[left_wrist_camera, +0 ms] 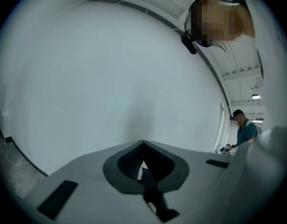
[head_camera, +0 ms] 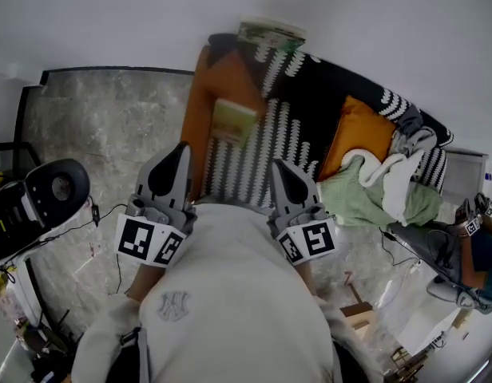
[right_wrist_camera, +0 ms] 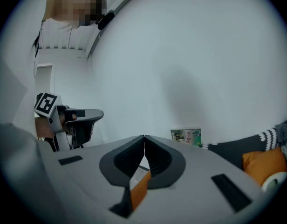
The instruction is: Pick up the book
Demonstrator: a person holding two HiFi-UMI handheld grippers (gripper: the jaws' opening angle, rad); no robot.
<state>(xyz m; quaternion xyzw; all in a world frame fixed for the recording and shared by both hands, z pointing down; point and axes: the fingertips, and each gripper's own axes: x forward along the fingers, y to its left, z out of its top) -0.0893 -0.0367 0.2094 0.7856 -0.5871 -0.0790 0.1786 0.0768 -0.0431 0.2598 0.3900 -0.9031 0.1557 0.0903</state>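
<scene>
A green-covered book (head_camera: 270,32) stands against the white wall at the far end of the black-and-white patterned sofa (head_camera: 310,94); it also shows in the right gripper view as the book (right_wrist_camera: 186,135). A second, yellowish book (head_camera: 232,120) lies on the sofa seat beside the orange armrest (head_camera: 200,110). My left gripper (head_camera: 180,147) and right gripper (head_camera: 278,166) are held close to my chest, short of the sofa, both apart from the books. The left gripper (left_wrist_camera: 143,143) faces the bare wall, jaws shut and empty. The right gripper (right_wrist_camera: 144,137) is shut too, with nothing between its jaws.
An orange cushion (head_camera: 359,134) and heaped green and white clothes (head_camera: 382,190) fill the sofa's right part. A black device (head_camera: 38,202) with cables sits on the marble floor at left. Another person (left_wrist_camera: 243,132) stands far off to the right.
</scene>
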